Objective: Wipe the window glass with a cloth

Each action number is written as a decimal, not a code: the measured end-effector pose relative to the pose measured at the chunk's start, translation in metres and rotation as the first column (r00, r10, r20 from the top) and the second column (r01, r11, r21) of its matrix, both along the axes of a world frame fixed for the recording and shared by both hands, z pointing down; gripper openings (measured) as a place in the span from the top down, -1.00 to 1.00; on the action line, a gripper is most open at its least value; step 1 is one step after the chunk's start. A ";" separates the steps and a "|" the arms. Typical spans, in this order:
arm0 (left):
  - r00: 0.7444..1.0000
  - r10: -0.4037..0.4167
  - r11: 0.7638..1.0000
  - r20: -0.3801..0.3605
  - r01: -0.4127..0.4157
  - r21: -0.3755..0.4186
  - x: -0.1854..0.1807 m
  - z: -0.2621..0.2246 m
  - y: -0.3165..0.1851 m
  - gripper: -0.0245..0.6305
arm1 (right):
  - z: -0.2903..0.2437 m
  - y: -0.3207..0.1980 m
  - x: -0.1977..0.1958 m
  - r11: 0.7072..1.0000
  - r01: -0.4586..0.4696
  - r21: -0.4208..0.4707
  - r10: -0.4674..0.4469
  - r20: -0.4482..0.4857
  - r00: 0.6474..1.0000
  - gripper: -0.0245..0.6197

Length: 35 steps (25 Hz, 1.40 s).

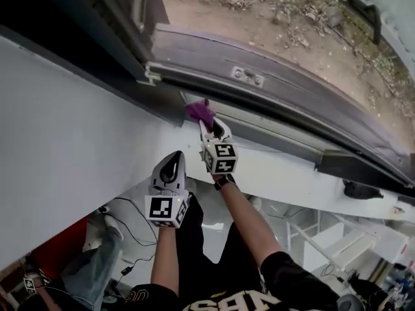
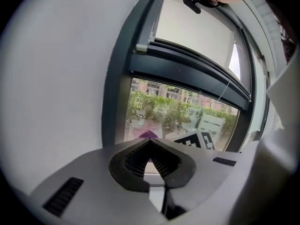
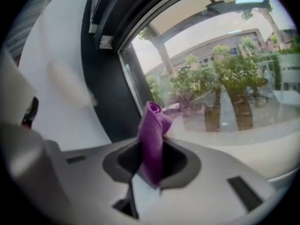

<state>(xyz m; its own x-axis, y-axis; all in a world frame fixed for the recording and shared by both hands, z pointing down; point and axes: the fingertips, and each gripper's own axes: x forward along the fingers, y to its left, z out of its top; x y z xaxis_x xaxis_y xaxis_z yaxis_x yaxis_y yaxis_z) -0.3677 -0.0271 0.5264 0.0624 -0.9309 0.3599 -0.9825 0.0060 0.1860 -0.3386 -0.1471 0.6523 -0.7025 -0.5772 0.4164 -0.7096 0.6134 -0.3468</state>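
The glass (image 1: 292, 37) fills the view ahead of me. My left gripper (image 1: 174, 161) is pressed together and empty, away from it. My right gripper (image 1: 207, 127) pinches the cloth (image 1: 200, 111) at the glass's lower left corner. I fear that pressing hard could make the thin roll slip out, and then the bare jaws could scratch the glass.

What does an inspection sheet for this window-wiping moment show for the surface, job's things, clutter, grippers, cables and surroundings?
Surface: window glass in a dark frame; no smears can be made out.
Job's things: purple cloth, bunched, its tip by the glass's lower left corner; contact cannot be told.
Clutter: red object and white rack on the floor below.
Grippers: right gripper shut on the cloth; left gripper shut, empty, held back from the window.
Cables: black cable on the floor.
Surroundings: white wall; trees outside.
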 end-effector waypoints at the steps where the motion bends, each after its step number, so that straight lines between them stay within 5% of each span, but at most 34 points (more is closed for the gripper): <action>1: 1.000 -0.005 1.000 0.001 0.005 0.000 -0.009 -0.001 0.004 0.85 | 0.000 0.001 -0.019 1.000 0.019 0.001 -0.019 0.002 1.000 0.60; 5: 0.999 -0.018 1.000 0.030 0.018 -0.002 -0.039 -0.004 0.011 0.85 | 0.012 -0.015 -0.058 0.998 -0.022 -0.066 0.025 0.051 0.998 0.60; 9: 0.999 -0.002 1.000 0.036 0.002 -0.004 -0.036 0.003 0.000 0.85 | 0.025 -0.048 -0.022 0.987 -0.125 -0.097 0.132 0.067 0.989 0.60; 15: 0.995 0.096 0.995 -0.008 -0.096 0.000 0.056 0.022 -0.022 0.85 | 0.036 -0.060 0.136 0.959 -0.277 -0.063 0.278 0.005 0.960 0.60; 23: 0.944 0.318 0.948 -0.087 -0.318 0.017 0.257 0.036 -0.046 0.85 | 0.027 -0.067 0.381 0.882 -0.471 0.000 0.470 -0.041 0.882 0.60; 26: 0.925 0.367 0.930 -0.100 -0.367 0.023 0.315 0.043 -0.051 0.85 | 0.034 -0.067 0.465 0.827 -0.562 -0.023 0.561 -0.010 0.827 0.60; 32: 0.916 0.388 0.922 -0.106 -0.386 0.036 0.382 0.046 -0.055 0.85 | 0.048 -0.069 0.613 0.664 -0.743 -0.080 0.744 -0.030 0.668 0.60; 35: 0.914 0.398 0.917 -0.074 -0.397 0.034 0.395 0.046 -0.052 0.85 | 0.047 -0.075 0.637 0.648 -0.761 -0.048 0.757 -0.076 0.649 0.60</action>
